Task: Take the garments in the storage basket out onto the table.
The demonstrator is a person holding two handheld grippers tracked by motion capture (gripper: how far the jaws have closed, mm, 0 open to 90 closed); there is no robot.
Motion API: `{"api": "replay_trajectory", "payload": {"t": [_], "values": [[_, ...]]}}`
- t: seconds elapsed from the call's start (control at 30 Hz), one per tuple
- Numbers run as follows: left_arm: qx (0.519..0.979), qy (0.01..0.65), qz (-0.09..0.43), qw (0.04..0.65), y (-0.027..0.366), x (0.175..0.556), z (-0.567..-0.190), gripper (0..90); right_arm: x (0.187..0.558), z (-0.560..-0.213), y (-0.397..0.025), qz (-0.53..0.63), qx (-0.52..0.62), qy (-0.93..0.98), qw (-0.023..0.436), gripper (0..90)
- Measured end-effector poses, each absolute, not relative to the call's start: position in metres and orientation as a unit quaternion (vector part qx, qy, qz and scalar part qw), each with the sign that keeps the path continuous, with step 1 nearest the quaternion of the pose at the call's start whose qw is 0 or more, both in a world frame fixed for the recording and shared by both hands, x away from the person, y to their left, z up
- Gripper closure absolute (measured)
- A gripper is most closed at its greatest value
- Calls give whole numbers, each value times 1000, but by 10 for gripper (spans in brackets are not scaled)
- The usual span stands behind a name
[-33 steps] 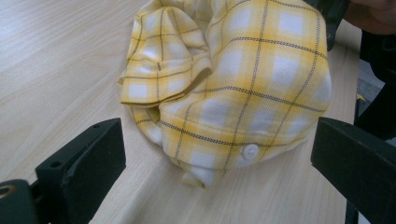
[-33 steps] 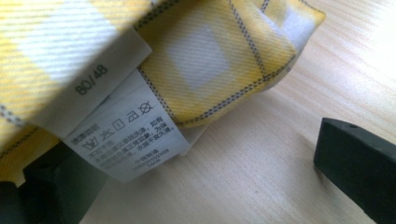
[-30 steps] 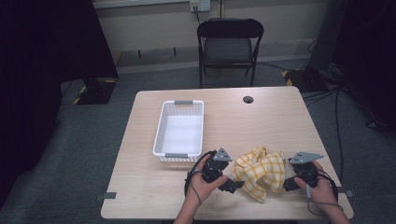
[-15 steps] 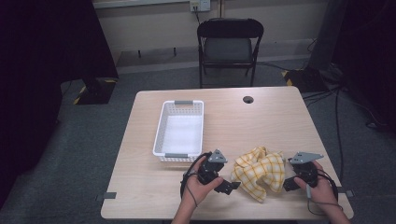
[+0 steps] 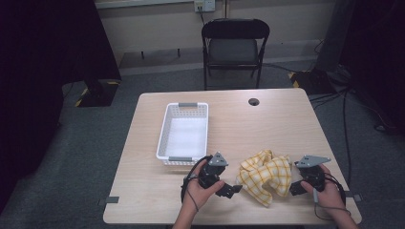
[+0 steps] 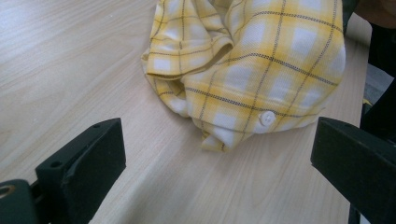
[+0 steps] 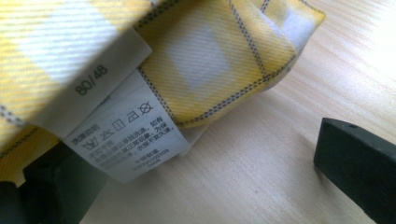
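Pale wooden worktop [image 5: 282, 124] carries a crumpled yellow checked shirt [image 5: 265, 175] near its front edge – left gripper [image 5: 228, 189] and right gripper [image 5: 297, 183] flank it, both jaws spread apart, empty

Bare table [image 5: 267, 121] lies far and right of the shirt [image 5: 265, 175]; the basket [image 5: 184, 131] blocks the far-left approach.

bright tabletop, dark surroundings, soft close-ups
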State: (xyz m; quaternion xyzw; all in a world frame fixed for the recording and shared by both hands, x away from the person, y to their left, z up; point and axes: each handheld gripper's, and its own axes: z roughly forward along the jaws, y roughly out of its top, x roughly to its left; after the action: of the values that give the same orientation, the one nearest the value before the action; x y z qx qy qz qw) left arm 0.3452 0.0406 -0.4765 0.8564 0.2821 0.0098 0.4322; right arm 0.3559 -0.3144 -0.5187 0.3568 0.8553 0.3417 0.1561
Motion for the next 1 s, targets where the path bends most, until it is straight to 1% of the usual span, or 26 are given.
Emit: {"api": "replay_trajectory", "payload": {"t": [1.0], "values": [[852, 303, 22, 426, 73, 345, -474, 28, 356, -519, -314, 342, 357, 855, 156, 0]]}}
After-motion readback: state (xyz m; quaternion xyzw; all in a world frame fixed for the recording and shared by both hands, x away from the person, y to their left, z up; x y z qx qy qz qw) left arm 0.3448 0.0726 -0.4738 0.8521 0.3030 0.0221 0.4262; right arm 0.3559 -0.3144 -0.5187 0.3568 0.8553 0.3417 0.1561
